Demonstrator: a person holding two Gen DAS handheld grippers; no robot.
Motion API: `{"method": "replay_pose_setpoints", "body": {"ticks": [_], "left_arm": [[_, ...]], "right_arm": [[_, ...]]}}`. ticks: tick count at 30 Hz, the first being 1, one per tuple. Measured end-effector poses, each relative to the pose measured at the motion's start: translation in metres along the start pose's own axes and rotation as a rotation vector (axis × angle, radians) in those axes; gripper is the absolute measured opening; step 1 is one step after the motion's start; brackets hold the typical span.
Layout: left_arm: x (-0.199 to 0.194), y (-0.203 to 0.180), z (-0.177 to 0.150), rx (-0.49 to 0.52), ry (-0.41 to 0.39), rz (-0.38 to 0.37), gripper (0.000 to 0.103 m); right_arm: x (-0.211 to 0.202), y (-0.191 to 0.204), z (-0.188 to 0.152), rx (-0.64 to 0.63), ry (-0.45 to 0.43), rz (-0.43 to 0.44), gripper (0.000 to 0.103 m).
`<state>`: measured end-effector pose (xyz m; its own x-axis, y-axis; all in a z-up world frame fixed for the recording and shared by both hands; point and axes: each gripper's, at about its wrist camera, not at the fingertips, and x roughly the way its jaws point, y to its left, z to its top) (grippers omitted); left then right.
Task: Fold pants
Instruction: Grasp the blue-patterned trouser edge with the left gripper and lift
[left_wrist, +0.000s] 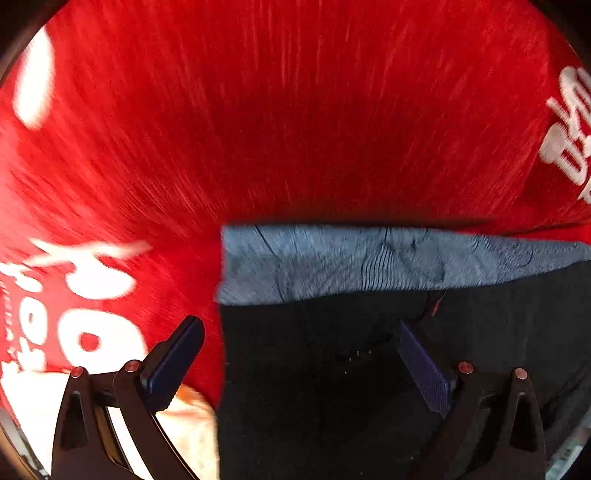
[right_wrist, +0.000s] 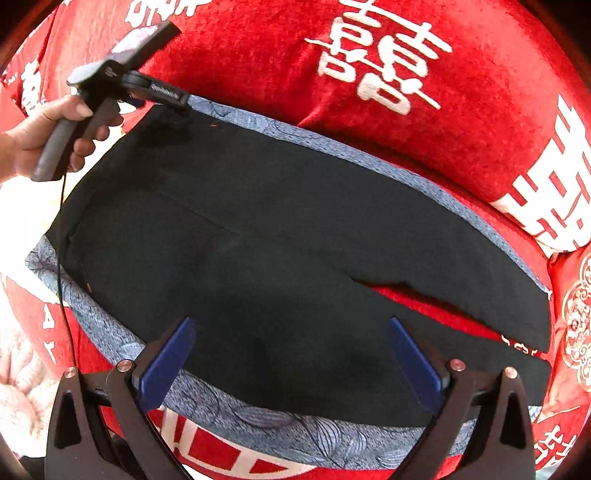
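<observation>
Your black pants lie spread across a blue-grey patterned cloth on a red blanket printed with white double-happiness characters. Your right gripper hangs over them, jaws wide and empty. Upper left, your left gripper, equally agape, nears the far corner, so next each must pinch an edge.

pants on mat | mat on bedspread | left gripper seemingly at far corner
</observation>
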<state>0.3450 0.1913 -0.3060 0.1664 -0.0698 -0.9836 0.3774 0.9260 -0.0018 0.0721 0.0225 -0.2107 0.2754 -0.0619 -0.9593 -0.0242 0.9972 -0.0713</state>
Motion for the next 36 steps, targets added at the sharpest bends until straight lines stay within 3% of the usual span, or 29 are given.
{"method": "replay_pose_setpoints", "body": {"ticks": [2,3,5,7,8,9,10,14,19,26,32,36], "left_arm": [[0.016,0.002,-0.005,-0.015,0.045,-0.042,0.103],[0.016,0.003,-0.006,-0.026,0.028,-0.06,0.103],[0.012,0.003,-0.007,-0.013,0.0,-0.097,0.092],[0.007,0.003,-0.008,0.009,-0.025,-0.115,0.061],[0.005,0.003,-0.007,0.023,-0.026,-0.135,0.053],[0.003,0.002,-0.007,0.032,-0.025,-0.187,0.034],[0.0,0.0,-0.007,0.035,-0.019,-0.211,0.031],[-0.009,-0.009,-0.014,0.07,-0.043,-0.181,0.028],[-0.038,-0.011,-0.025,0.077,-0.111,-0.205,0.026],[-0.061,-0.001,-0.025,0.1,-0.153,-0.22,0.026],[-0.094,-0.013,-0.039,0.155,-0.207,-0.212,0.026],[-0.113,-0.019,-0.044,0.208,-0.246,-0.213,0.026]], "right_arm": [[0.0,0.001,0.004,-0.002,-0.002,0.004,0.103],[0.0,0.002,0.007,-0.005,-0.003,0.005,0.103],[0.0,0.004,0.012,-0.012,-0.006,0.003,0.103],[0.001,0.006,0.016,-0.024,-0.012,0.002,0.103],[0.002,0.006,0.018,-0.031,-0.016,0.001,0.103],[0.004,0.007,0.022,-0.044,-0.026,0.002,0.103],[0.006,0.006,0.025,-0.053,-0.036,0.006,0.103],[0.019,-0.018,0.055,-0.105,-0.106,0.078,0.103],[0.045,-0.057,0.11,-0.235,-0.154,0.163,0.1],[0.118,-0.074,0.158,-0.406,-0.036,0.275,0.081],[0.132,-0.078,0.163,-0.524,-0.055,0.357,0.081],[0.157,-0.074,0.167,-0.585,0.014,0.394,0.081]]}}
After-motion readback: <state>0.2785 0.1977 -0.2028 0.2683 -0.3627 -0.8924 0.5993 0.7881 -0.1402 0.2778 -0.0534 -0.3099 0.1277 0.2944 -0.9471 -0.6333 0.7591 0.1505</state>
